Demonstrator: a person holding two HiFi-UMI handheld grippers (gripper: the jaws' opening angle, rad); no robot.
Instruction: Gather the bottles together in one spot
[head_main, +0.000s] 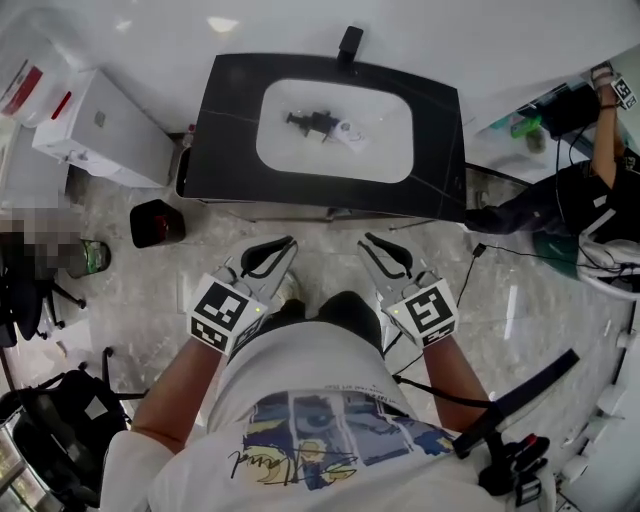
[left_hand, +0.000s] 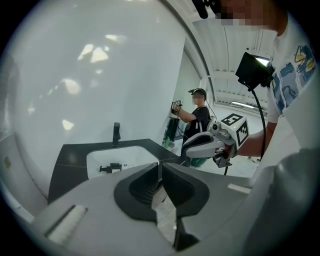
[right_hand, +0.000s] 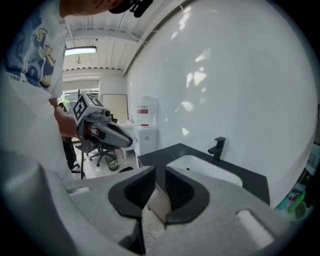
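Observation:
A dark bottle (head_main: 308, 122) and a small clear bottle (head_main: 346, 128) lie in the white sink (head_main: 290, 155) of the black counter (head_main: 225, 150). The left gripper view also shows the dark bottle (left_hand: 110, 168) lying in the basin. Both grippers hang in front of my body, short of the counter's near edge and well away from the bottles. My left gripper (head_main: 288, 243) (left_hand: 160, 167) has its jaws together with nothing in them. My right gripper (head_main: 375, 243) (right_hand: 160, 172) stands slightly open, with only floor showing through a narrow gap.
A black faucet (head_main: 349, 42) stands behind the sink. A white cabinet (head_main: 100, 125) and a dark bin (head_main: 157, 222) sit left of the counter. At the right, another person (head_main: 590, 190) stands near green items (head_main: 525, 127), and cables (head_main: 500, 250) run over the floor.

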